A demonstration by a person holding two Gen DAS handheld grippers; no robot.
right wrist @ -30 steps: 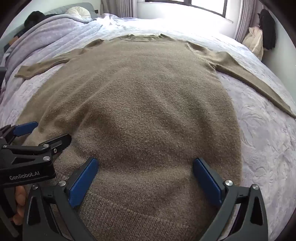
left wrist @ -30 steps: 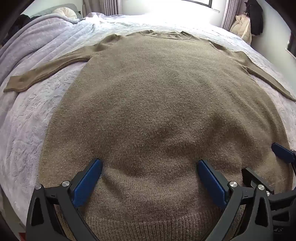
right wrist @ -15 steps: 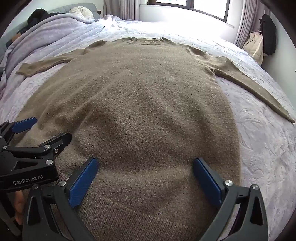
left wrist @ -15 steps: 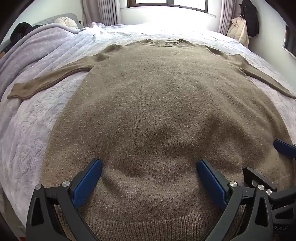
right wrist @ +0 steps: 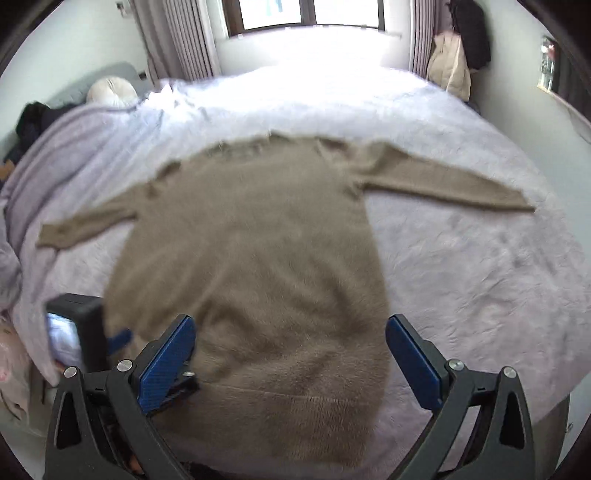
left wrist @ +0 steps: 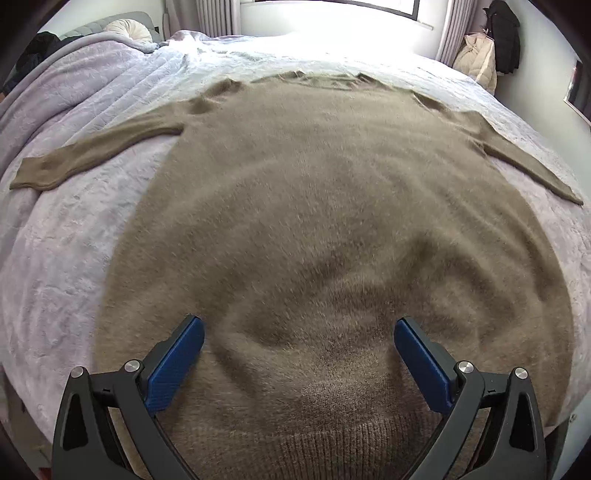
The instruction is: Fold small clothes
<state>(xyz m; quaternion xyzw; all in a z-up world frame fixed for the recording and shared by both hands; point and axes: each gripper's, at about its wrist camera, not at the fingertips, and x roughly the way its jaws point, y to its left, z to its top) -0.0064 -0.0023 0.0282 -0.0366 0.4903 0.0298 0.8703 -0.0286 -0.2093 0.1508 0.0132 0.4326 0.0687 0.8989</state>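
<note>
Presently catalogued, one bed (right wrist: pixel 480 288) with a pale lilac quilted cover, serving as the work surface; no box, basket or other container in either view.

Item: one brown knitted sweater (left wrist: pixel 332 229), long-sleeved, laid flat on the bed, neckline toward the window (right wrist: pixel 306 14), ribbed hem toward the cameras. Both sleeves were spread outward, one to each side. Shallow ripples showed in the knit above the hem in the left wrist view.

Left gripper (left wrist: pixel 299 354): jaws released, spread wide, nothing between the blue pads (left wrist: pixel 173 363). It was low over the hem end of the sweater, and the ribbed hem filled the gap between the fingers. Contact with the cloth could not be told.

Right gripper (right wrist: pixel 290 356): jaws likewise released and holding nothing. It was higher, the whole sweater (right wrist: pixel 251 266) visible beyond it, the hem's right portion lying between the fingers and bare quilt past the right finger. The view was blurred.

Also noted: a round cream cushion (right wrist: pixel 110 92) at the head of the bed; a dark garment (right wrist: pixel 471 33) and a cream one hanging in the far right corner; grey curtains (right wrist: pixel 173 37) beside the window.
</note>
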